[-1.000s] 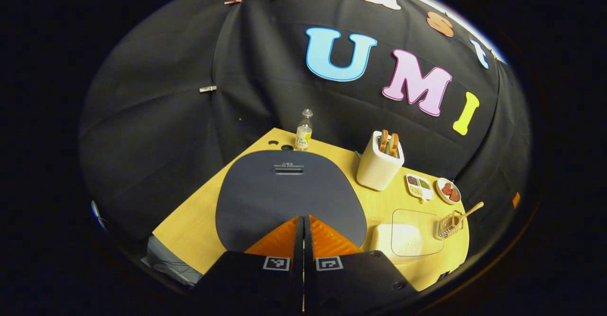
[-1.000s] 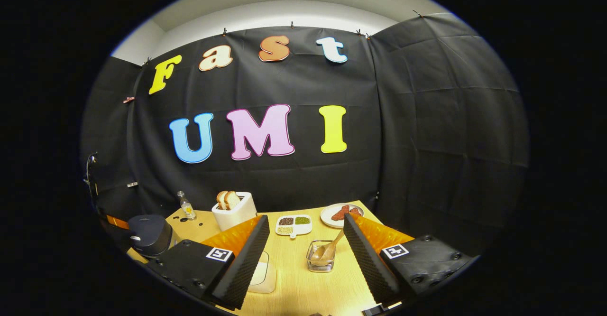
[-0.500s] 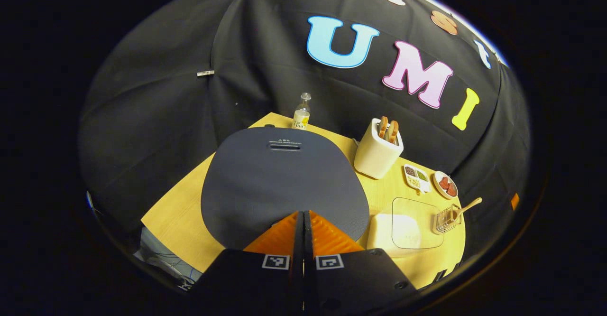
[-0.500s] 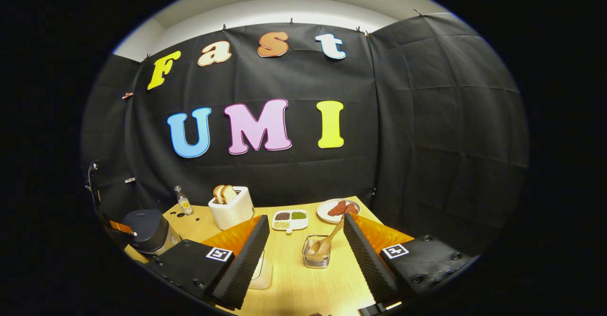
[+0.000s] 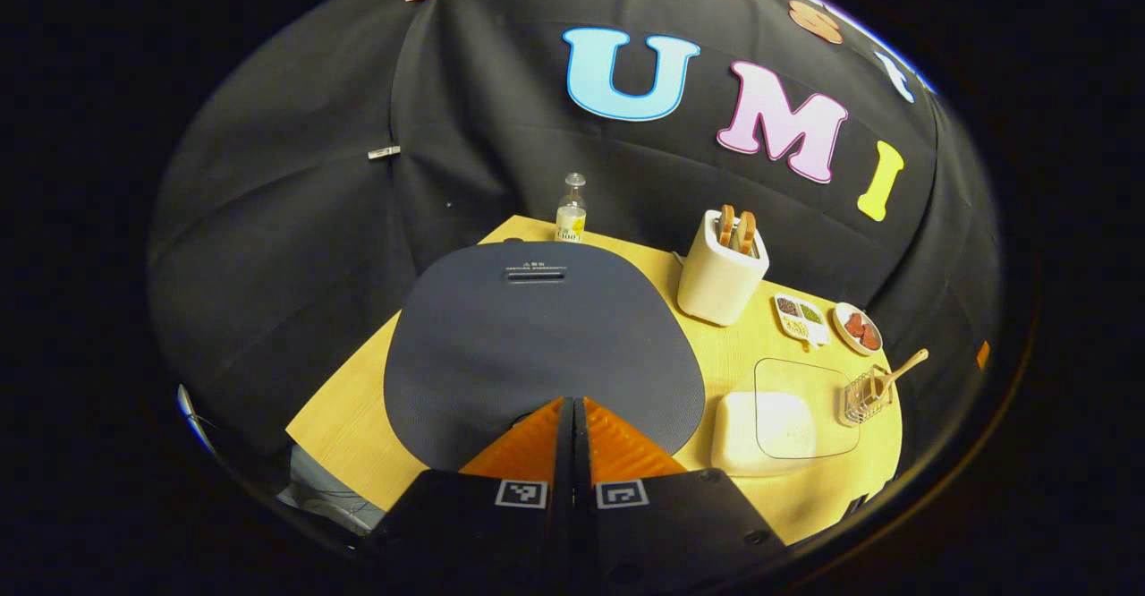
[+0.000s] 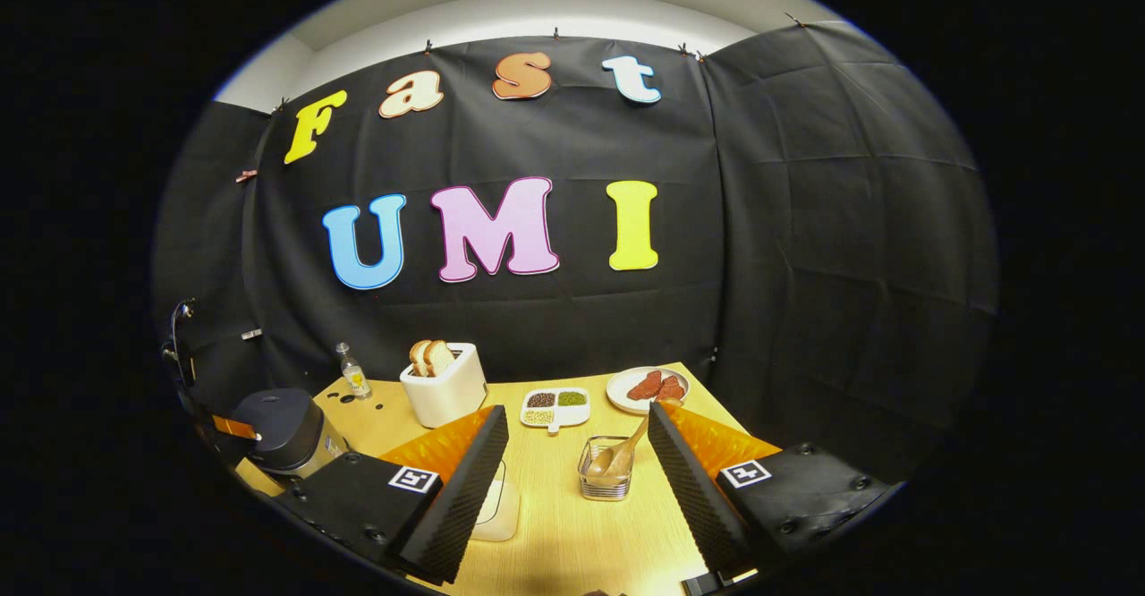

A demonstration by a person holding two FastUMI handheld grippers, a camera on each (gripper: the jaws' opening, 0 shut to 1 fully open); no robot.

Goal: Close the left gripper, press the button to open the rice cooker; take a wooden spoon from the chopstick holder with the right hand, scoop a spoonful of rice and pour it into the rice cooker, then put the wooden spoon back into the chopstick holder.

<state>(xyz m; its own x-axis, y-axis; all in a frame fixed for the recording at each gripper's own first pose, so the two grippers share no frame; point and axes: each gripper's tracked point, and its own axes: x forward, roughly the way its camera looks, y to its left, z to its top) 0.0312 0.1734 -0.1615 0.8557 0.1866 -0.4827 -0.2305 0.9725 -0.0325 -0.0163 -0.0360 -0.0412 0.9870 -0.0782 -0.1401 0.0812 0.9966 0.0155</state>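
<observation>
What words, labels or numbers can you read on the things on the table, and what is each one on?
Rice cooker lid: small print by the slot, too small to read.
Bottle: yellow label, too blurred to read.
Left gripper and right gripper: square code markers, no words.

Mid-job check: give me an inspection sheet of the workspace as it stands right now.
Surface: wooden table, dry.
Job's things: rice cooker lid down; wooden spoon leaning in the chopstick holder; rice container with clear lid.
Clutter: toaster with bread, bottle, divided dish, plate.
Grippers: left hand-held gripper shut, at the cooker's near edge; right hand-held gripper open, holder ahead between its fingers.
Cables: nothing seen.
Surroundings: black cloth wall.
</observation>
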